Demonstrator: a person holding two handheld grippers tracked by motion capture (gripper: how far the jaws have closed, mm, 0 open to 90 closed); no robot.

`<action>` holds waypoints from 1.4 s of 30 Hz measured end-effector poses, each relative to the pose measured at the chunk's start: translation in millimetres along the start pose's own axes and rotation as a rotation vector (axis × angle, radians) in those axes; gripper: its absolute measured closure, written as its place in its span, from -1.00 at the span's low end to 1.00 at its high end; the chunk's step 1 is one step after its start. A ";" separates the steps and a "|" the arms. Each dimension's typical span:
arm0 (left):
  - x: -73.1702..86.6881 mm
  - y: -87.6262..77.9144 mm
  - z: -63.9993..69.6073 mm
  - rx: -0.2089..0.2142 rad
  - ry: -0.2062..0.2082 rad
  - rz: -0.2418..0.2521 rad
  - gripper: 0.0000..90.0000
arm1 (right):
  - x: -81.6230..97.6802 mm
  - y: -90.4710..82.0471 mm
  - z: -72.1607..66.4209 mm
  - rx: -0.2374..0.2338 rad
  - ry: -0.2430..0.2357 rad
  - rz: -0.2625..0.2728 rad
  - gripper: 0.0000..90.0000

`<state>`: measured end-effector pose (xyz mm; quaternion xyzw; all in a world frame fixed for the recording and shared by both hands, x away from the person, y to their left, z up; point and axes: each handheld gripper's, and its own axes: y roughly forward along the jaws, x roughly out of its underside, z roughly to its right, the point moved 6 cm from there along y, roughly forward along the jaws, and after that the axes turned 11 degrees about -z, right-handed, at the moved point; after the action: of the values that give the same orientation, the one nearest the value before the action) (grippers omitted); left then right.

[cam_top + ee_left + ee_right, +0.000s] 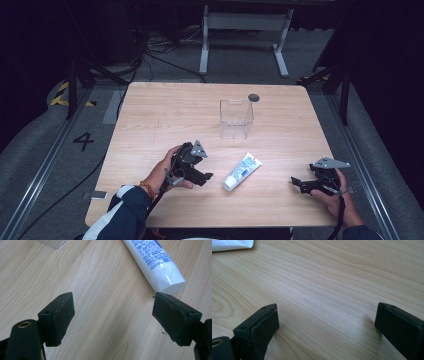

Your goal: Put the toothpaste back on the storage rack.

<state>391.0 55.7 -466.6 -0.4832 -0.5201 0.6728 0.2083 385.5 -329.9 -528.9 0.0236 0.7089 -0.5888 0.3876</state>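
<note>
Grey carpeted floor with cables, dark curtains, white table frame behind.

One tube, one clear box, one dark disc and two claws, left and right.

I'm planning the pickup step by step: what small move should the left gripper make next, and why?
Probably ease the left gripper forward toward the white tube's capped end. Its jaws stand open with only bare table between them, and the cap lies just past the right-hand jaw in the left gripper view, untouched. The right gripper rests farther off, also open.
</note>
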 end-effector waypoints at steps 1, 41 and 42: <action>-1.7 0.4 0.9 0.005 0.003 0.007 -0.59 | 0.0 0.0 0.0 0.000 0.000 0.000 -0.88; -71.0 61.0 45.8 0.115 0.076 -0.122 -0.48 | 0.0 0.0 0.0 0.000 0.000 0.000 -0.88; -73.2 63.8 43.8 0.102 0.069 -0.142 -0.47 | 0.0 0.0 0.0 0.000 0.000 -0.001 -0.88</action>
<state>399.9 -47.3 -492.6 -0.4568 -0.5108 0.6647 0.2977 385.4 -330.0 -528.9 0.0232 0.7088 -0.5889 0.3876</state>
